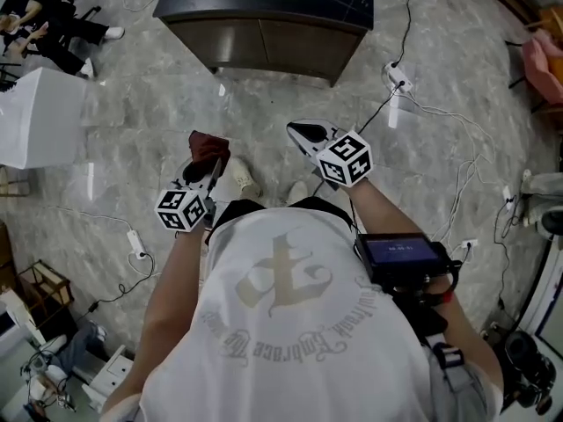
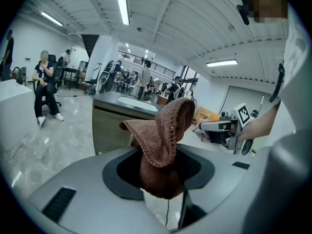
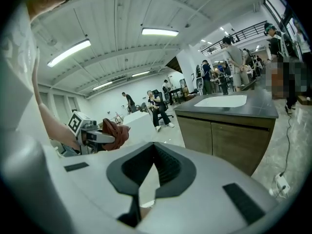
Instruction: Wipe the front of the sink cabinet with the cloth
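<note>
The head view looks steeply down from above the shoulders (image 1: 281, 262): left gripper (image 1: 209, 167) and right gripper (image 1: 305, 135) close below, cabinet (image 1: 264, 47) farther ahead of both. Each gripper view rides low, facing about level along its jaws. The left gripper view has the cabinet (image 2: 109, 126) ahead and the right gripper (image 2: 204, 126) to its right. The right gripper view has the cabinet (image 3: 229, 140) ahead-right and the left gripper (image 3: 113, 139) to its left. All 3 share the cabinet.

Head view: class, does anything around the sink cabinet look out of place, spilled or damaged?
No spill or damage shows. The one untidy thing: loose cables and a power strip trail over the floor at the picture's right of the sink cabinet.
</note>
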Demonstrator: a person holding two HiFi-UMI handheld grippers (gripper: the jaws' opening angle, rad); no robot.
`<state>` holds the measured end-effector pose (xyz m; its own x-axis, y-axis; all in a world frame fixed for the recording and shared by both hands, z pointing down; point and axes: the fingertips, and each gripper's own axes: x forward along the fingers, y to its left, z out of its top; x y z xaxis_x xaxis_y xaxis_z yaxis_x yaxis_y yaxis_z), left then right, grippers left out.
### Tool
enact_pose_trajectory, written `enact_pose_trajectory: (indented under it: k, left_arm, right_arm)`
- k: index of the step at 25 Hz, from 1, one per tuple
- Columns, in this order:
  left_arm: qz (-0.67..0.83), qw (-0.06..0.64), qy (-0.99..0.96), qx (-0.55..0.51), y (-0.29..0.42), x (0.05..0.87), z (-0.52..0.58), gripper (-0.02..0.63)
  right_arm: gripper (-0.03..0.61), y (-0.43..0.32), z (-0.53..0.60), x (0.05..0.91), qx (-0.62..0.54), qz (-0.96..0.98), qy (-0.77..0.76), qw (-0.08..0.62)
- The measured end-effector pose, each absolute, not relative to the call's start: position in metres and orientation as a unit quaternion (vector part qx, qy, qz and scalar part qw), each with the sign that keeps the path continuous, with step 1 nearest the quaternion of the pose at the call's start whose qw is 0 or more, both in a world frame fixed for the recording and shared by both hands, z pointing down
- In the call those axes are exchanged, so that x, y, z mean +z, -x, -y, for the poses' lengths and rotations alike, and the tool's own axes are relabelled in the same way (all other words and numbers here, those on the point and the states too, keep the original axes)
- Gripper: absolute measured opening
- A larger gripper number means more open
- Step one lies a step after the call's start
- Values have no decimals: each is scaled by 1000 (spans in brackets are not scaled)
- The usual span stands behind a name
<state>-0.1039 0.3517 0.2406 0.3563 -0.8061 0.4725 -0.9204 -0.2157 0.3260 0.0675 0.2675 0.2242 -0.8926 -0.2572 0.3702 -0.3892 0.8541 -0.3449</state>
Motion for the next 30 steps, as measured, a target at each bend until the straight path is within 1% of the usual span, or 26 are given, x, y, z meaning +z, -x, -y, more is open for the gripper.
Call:
enact_pose_trajectory:
  k: [6, 18, 24, 30]
  left_arm:
    - [537, 290, -786, 93, 136, 250, -318, 163]
    - [489, 293, -816, 98, 243, 260, -261, 163]
    - [485, 318, -808, 102, 270, 272, -252, 163]
    - [471, 345, -801, 136, 263, 312, -222, 163]
  right_arm:
    - [12, -38, -247, 235, 221, 940, -197, 172]
    - [12, 50, -207, 243, 235, 920, -245, 193]
    - [12, 64, -193, 246, 242, 909, -266, 211]
    - [12, 57, -155, 274, 265, 897, -276, 220]
